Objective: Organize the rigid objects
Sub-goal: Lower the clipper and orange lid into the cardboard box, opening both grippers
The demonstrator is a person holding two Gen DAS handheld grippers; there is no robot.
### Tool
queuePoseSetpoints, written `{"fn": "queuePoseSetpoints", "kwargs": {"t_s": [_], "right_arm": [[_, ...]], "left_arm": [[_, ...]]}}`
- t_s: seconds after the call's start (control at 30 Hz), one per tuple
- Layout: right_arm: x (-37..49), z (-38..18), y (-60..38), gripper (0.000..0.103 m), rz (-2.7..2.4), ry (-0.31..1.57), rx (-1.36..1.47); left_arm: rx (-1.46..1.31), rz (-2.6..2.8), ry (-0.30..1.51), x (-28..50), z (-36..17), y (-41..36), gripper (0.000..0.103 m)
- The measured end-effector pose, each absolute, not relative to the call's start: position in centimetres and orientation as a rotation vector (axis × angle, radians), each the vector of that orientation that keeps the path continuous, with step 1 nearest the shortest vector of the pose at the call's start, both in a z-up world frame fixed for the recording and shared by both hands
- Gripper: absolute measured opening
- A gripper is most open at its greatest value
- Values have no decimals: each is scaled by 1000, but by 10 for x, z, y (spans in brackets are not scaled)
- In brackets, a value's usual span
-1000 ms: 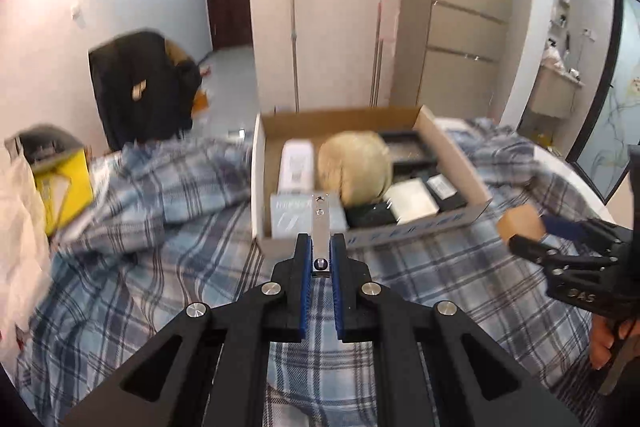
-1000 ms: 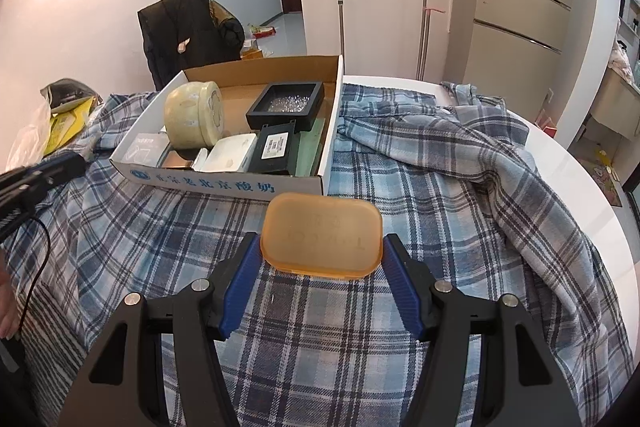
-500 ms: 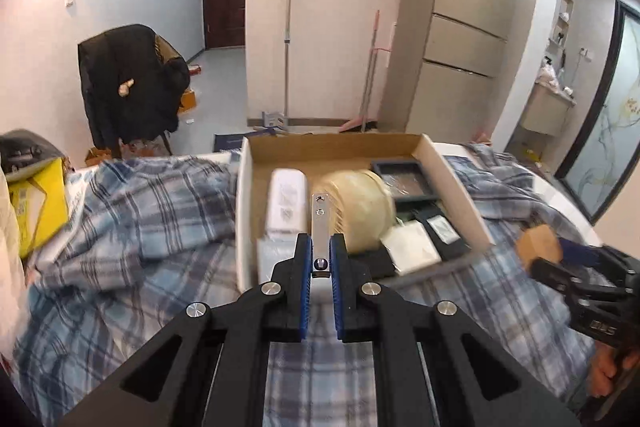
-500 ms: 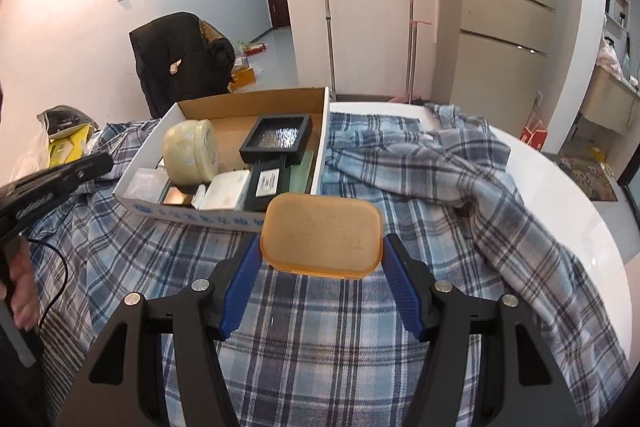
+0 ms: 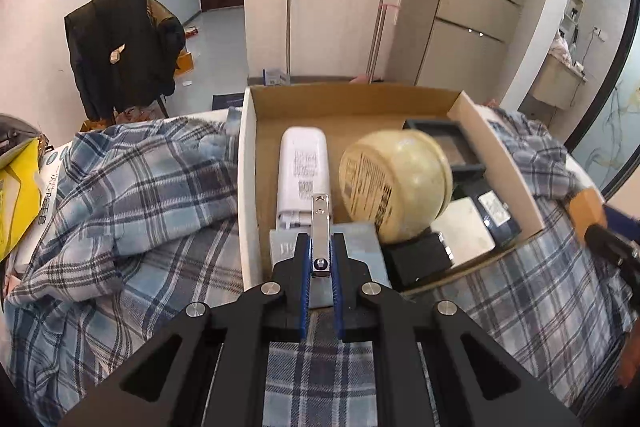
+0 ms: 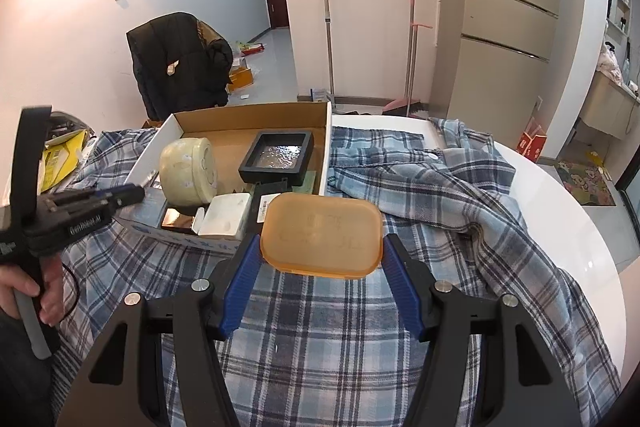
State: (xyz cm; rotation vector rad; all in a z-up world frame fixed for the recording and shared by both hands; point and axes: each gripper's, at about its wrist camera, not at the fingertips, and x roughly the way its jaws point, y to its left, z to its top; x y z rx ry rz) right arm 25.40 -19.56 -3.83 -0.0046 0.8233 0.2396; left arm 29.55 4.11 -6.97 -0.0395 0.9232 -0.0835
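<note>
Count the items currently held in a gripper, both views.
2. A small silver metal nail clipper is clamped in the left gripper over the cardboard box. An orange rounded plastic lid is held in the right gripper above the plaid cloth.

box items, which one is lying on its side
The round cream jar: it is tipped over, its labelled base facing the left gripper. The white device, black tray and flat boxes all lie flat.

Quick count: one cardboard box, one cream round jar, one white remote-like gadget, one black framed case, one orange lid, one metal clip, two grippers, one plaid shirt.
</note>
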Motion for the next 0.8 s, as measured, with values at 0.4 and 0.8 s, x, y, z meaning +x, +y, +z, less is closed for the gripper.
{"fn": "queuePoseSetpoints", "kwargs": {"t_s": [0.4,0.8], "right_arm": [[273,-18,-193,60,234,788,8],[312,-57,-155,60,354,980,40]], "left_arm": [[-225,-80,606,260,-40,73,93],[-76,-48,493,241,-32,58,93]]}}
